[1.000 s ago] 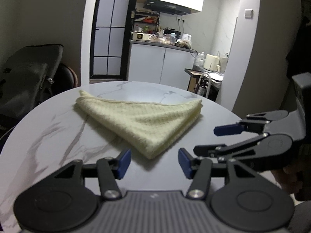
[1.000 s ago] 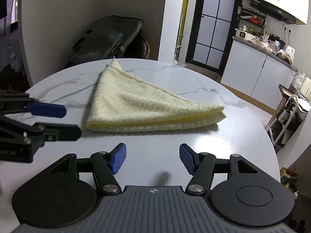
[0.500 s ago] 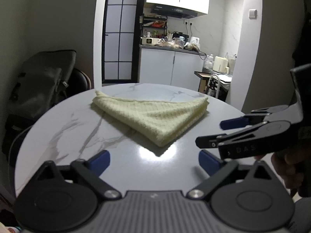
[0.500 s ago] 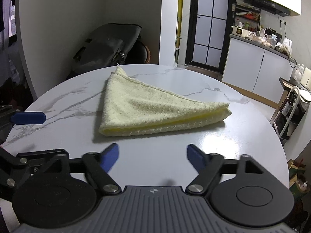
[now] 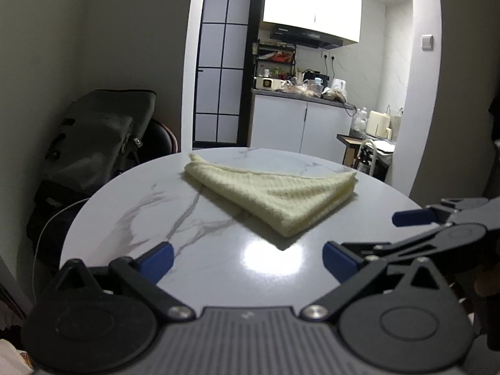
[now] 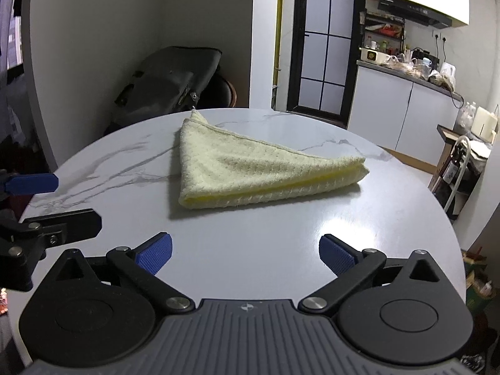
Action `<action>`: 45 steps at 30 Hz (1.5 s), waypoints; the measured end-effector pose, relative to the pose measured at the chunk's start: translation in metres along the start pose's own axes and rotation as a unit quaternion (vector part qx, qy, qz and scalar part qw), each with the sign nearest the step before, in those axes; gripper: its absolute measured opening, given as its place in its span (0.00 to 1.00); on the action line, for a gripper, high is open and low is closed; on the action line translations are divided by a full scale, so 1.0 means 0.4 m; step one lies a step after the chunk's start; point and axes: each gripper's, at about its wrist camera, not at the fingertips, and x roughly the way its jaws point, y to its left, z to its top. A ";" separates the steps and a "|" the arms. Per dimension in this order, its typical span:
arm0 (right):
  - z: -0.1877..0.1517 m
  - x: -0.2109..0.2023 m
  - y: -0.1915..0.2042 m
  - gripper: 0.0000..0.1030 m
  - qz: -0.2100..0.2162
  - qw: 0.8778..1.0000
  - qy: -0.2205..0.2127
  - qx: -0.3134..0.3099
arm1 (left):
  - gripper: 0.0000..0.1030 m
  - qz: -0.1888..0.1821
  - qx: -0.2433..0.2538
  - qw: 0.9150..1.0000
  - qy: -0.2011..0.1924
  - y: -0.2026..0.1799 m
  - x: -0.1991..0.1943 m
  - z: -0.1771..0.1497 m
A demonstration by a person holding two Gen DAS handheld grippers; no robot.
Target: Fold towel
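A pale yellow towel lies folded into a thick triangle on the round white marble table; it also shows in the right wrist view. My left gripper is open and empty, held back from the towel's near corner. My right gripper is open and empty, short of the towel's folded long edge. The right gripper shows at the right of the left wrist view. The left gripper shows at the left edge of the right wrist view.
A dark bag rests on a chair behind the table's far left. A kitchen counter with white cabinets and a black-framed door stand beyond. A small side rack is right of the table.
Both grippers opened wide and drew back from the towel, with the views tilting up. The towel has not moved.
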 end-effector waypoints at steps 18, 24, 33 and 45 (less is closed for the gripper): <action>-0.072 -0.092 -0.013 1.00 -0.010 0.998 -0.045 0.031 | 1.00 -0.019 0.010 1.000 0.015 -0.016 -0.076 -0.052; -0.078 -0.132 -0.033 1.00 -0.008 0.994 -0.045 0.102 | 1.00 -0.036 0.022 0.999 0.014 -0.031 -0.090 -0.044; -0.077 -0.142 0.010 1.00 -0.012 0.994 -0.037 0.102 | 1.00 -0.029 0.012 0.999 0.004 -0.012 -0.094 -0.038; -0.079 -0.120 0.059 0.99 -0.017 0.995 -0.042 0.091 | 1.00 -0.012 -0.012 1.000 0.007 0.028 -0.071 -0.019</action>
